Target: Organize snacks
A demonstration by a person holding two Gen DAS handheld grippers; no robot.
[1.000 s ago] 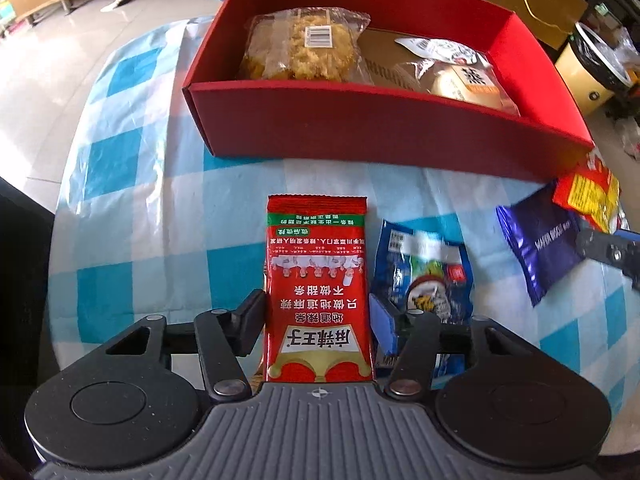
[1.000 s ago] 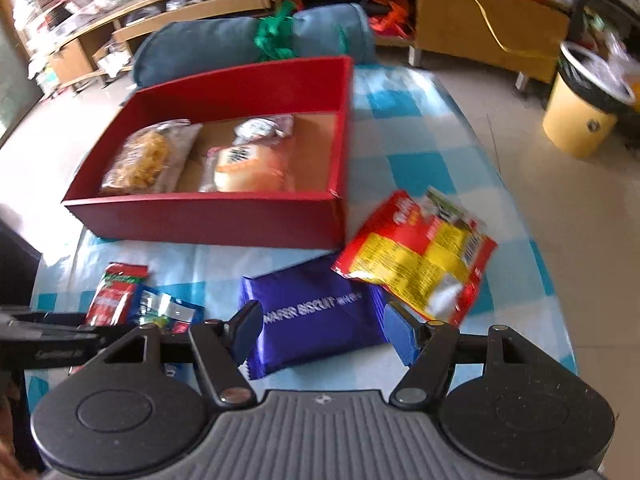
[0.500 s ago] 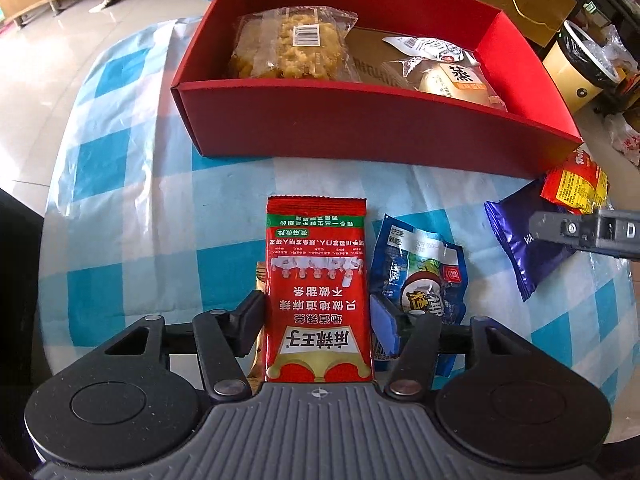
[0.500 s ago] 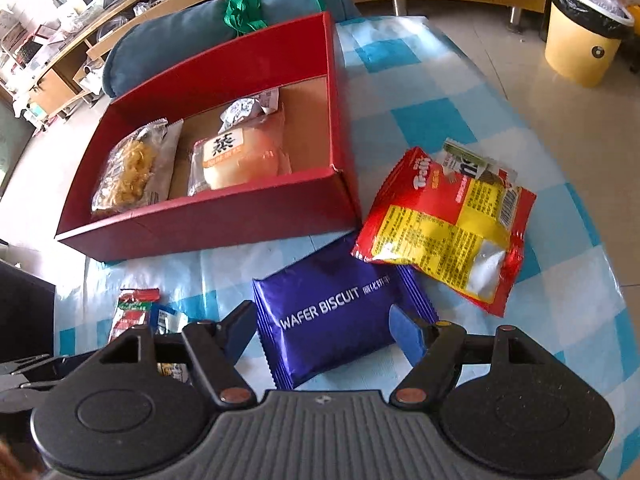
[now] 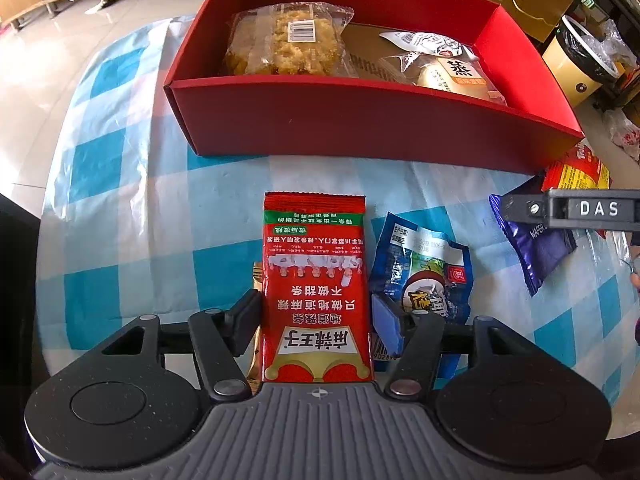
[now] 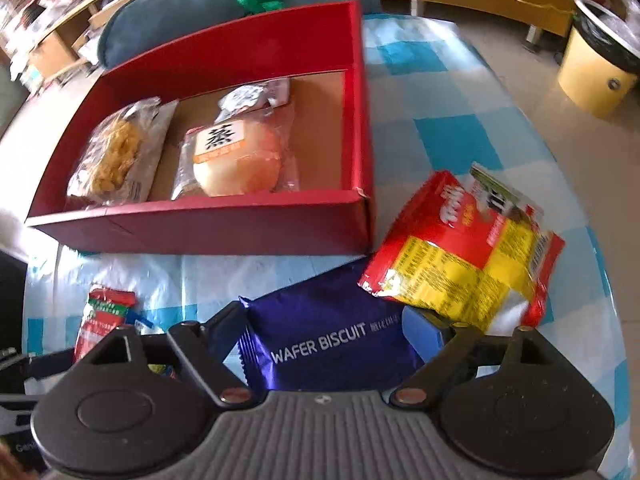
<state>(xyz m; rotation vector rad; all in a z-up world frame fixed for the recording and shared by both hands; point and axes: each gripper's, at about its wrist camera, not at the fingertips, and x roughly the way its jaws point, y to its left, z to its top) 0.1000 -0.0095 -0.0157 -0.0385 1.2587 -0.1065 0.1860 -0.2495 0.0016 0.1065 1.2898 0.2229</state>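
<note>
A red snack packet [image 5: 316, 280] lies flat on the blue-checked tablecloth between the fingers of my left gripper [image 5: 316, 320]. The jaws are opening and the pads stand just at the packet's edges. A blue packet [image 5: 420, 272] lies right beside it. My right gripper [image 6: 326, 330] is opening wide around a purple wafer biscuit packet [image 6: 328, 340] without pressing on it. A red-and-yellow bag [image 6: 468, 256] overlaps the purple packet's far right corner. The red box [image 6: 200, 232] behind holds a yellow crumbly snack bag [image 6: 116, 152] and a wrapped bun [image 6: 236, 160].
A small tan packet [image 5: 256, 312] peeks from under the red one. A blue rolled cushion [image 6: 224, 12] lies behind the box. A yellow bin [image 6: 592, 76] stands on the floor to the right. The table's rounded edge [image 6: 600, 264] runs close to the red-and-yellow bag.
My right gripper has come down over the purple wafer packet and its jaws have spread wide. The left jaws have widened slightly around the red packet, which lies where it did.
</note>
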